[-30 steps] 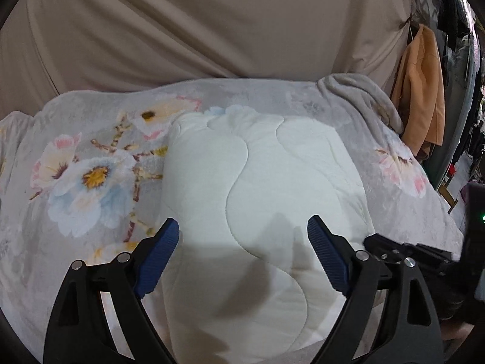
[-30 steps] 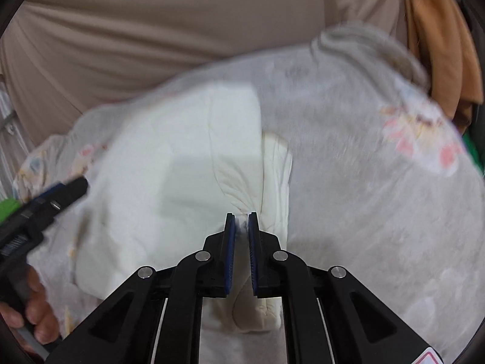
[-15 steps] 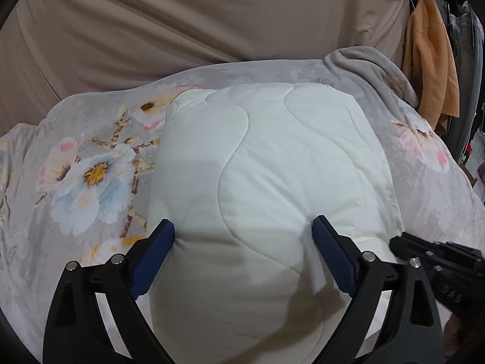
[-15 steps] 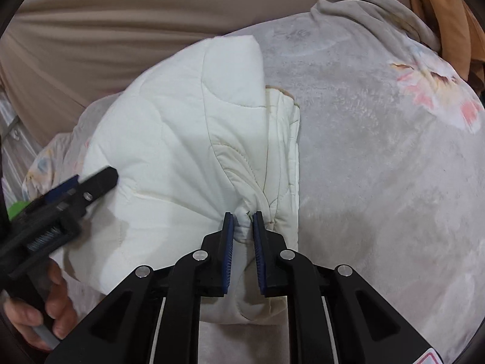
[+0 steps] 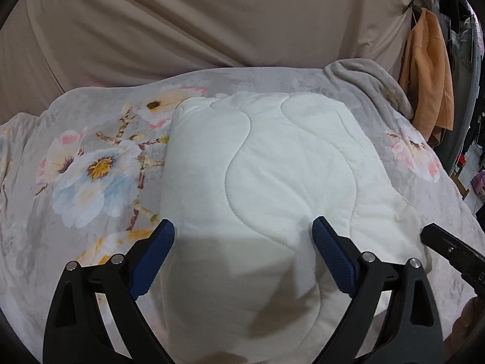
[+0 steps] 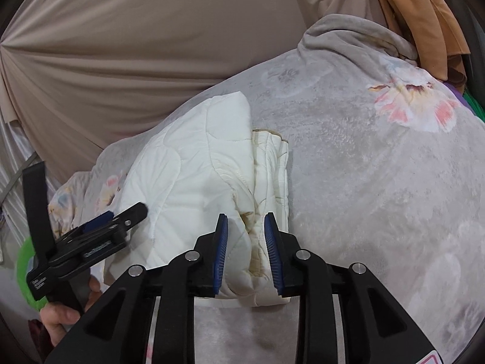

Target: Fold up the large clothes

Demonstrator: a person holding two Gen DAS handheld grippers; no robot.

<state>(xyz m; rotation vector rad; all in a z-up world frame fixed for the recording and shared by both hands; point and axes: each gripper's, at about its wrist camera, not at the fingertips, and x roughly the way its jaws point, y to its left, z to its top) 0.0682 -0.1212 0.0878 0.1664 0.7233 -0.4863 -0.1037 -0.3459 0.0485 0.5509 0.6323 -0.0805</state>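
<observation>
A white quilted garment (image 5: 260,188) lay folded into a thick, roughly rectangular bundle on a grey floral blanket (image 5: 91,163) that covered the work surface, with a beige draped curtain (image 5: 182,24) hanging behind it. In the left wrist view the left gripper (image 5: 242,254) stood with its jaws spread wide, the blue pads (image 5: 151,257) set on either side of the near part of the bundle and gripping nothing; the left pad sat at the bundle's left edge and the right pad pressed lightly into the padded top. In the right wrist view the right gripper (image 6: 246,251) was released as well, its two blue pads parted around the stacked, stitched edges at the garment's near right corner (image 6: 257,230), with a clear gap between each pad and the cloth on at least one side. The same view showed the left gripper (image 6: 100,227) from the side, held in a bare hand (image 6: 60,315) at the bundle's left flank. An orange garment (image 5: 430,72) hung at the far right, beyond a bunched fold of the blanket (image 5: 369,82).
</observation>
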